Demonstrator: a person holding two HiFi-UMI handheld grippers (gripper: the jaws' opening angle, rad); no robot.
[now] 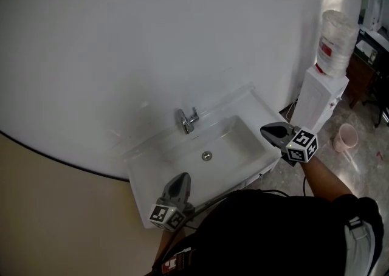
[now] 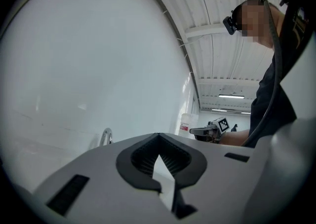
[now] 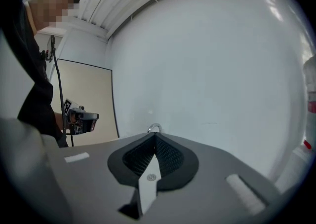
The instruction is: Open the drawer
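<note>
A white sink basin (image 1: 240, 141) with a chrome faucet (image 1: 188, 120) stands against a curved white wall. The drawer itself is hidden below the basin's front rim and behind my dark clothing. My left gripper (image 1: 180, 179) hovers over the basin's front left rim, shut and empty; its own view shows the jaws (image 2: 158, 136) meeting, with the faucet (image 2: 106, 137) beyond. My right gripper (image 1: 265, 129) is at the basin's right edge, also shut with nothing held (image 3: 154, 135). Each gripper shows small in the other's view: right gripper (image 2: 205, 131), left gripper (image 3: 83, 117).
A white water dispenser (image 1: 322, 95) with a bottle (image 1: 338, 41) on top stands right of the sink, and a pink bucket (image 1: 346, 137) sits on the floor by it. A beige wall panel (image 1: 55, 214) lies to the left. Dark furniture (image 1: 371, 68) is at far right.
</note>
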